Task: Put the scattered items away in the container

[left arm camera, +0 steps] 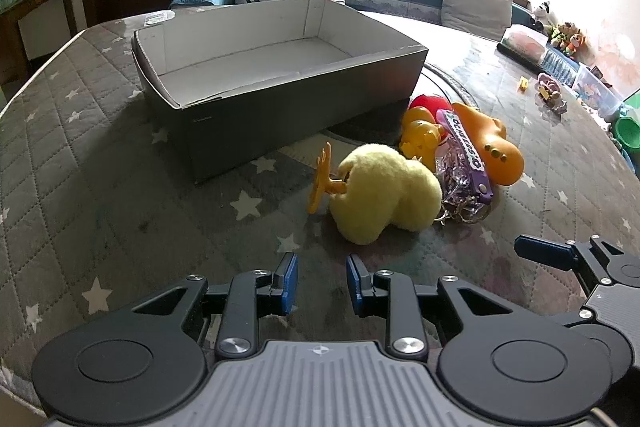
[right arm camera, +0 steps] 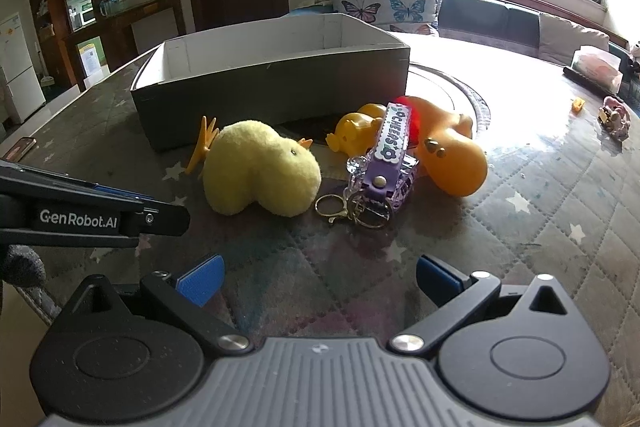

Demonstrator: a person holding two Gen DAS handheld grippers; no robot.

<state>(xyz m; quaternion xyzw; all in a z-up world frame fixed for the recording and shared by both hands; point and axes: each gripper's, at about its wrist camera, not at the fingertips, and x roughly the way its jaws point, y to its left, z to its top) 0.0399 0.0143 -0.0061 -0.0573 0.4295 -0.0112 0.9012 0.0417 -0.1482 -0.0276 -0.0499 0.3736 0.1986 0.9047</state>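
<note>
left tongs (left arm camera: pixel 322 283) narrowly parted and empty, right tongs (right arm camera: pixel 318 281) spread wide and empty, plush chick (right arm camera: pixel 260 173), purple keychain (right arm camera: pixel 384 163) and orange toys (right arm camera: pixel 452 151) clustered on quilted bench (right arm camera: pixel 560 195), grey box (left arm camera: pixel 280 67) just beyond, far left

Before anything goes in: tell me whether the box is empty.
Empty as far as visible: the box shows bare white floor and walls in the left wrist view; its near inner corner is hidden by the wall.

Plush chick (left arm camera: pixel 384 195) near grey box (left arm camera: pixel 280 107); fingers (left arm camera: pixel 289 277) apart.
</note>
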